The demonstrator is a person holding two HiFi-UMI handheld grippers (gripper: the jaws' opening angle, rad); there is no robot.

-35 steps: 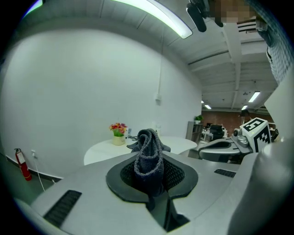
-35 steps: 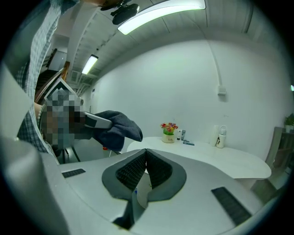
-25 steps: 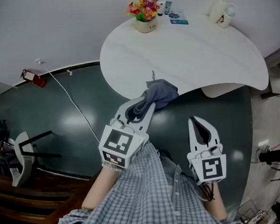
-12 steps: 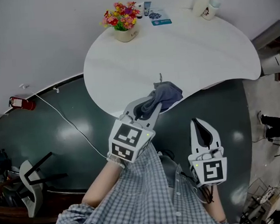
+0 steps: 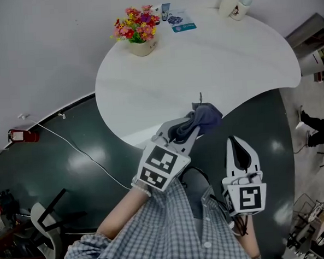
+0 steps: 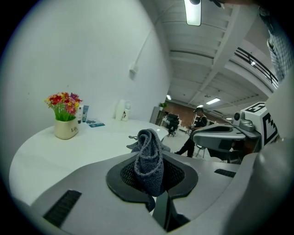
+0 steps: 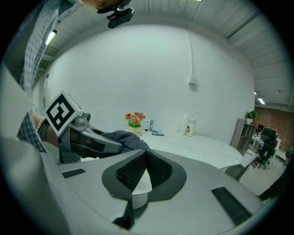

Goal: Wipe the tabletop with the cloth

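Pinches a bunched grey knitted cloth [image 6: 149,158] between the pressed-in jaws of the left gripper [image 6: 151,172], with one fold standing up above the pads and the rest spilling forward. Holds that cloth [image 5: 204,116] over the near rim of the white rounded tabletop [image 5: 212,63], at about 6 o'clock on the top in the head view; cannot tell whether the fabric touches the surface. Points the left gripper [image 5: 185,131] toward 1 o'clock, out from a checked shirt [image 5: 173,224] at 6 o'clock of the head view.

Shows the right gripper [image 7: 144,160] with its jaws pressed together at the tips and nothing between them, only a sliver of white visible through the gap lower down. Hangs that right gripper [image 5: 239,149] clear of the table, over the dark green floor [image 5: 60,170], at about 4 o'clock from the cloth, and aims it toward 12 o'clock.

Along the far side of the tabletop, left to right: a pot of flowers [image 5: 138,34] in red and yellow at 11 o'clock, a small bottle [image 5: 165,11] just beside it, a blue-printed leaflet [image 5: 182,23] lying flat near 12 o'clock, and a white mug [image 5: 232,4] at 1 o'clock, well apart from the cloth.
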